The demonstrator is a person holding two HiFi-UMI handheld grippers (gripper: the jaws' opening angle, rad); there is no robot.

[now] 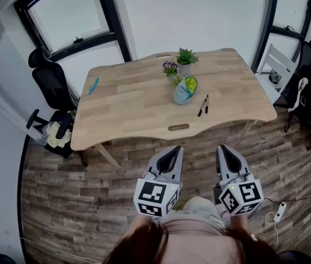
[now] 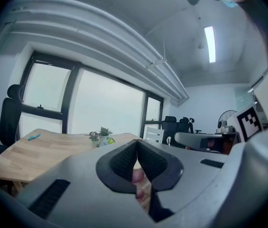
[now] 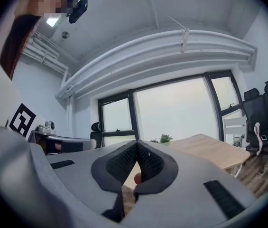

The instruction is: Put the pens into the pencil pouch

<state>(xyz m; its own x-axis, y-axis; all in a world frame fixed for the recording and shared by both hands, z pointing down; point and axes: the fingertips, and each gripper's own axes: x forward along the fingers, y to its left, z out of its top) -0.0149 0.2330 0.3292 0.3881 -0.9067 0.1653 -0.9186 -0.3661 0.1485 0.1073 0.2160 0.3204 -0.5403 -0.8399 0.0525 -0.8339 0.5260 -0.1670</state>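
Two dark pens (image 1: 203, 105) lie side by side on the wooden table (image 1: 138, 109), right of the middle. Just left of them sits a blue and green pencil pouch (image 1: 185, 89), also visible far off as the pouch (image 2: 107, 140) in the left gripper view. A blue pen (image 1: 93, 86) lies alone at the table's left end. My left gripper (image 1: 173, 154) and right gripper (image 1: 224, 153) hang side by side above the floor, short of the table's near edge. Both are shut with nothing between the jaws.
Small potted plants (image 1: 184, 61) stand behind the pouch. A black office chair (image 1: 53, 87) is at the table's left, a white chair (image 1: 274, 67) and dark chairs at the right. A white cable and plug (image 1: 279, 210) lie on the wooden floor at the right.
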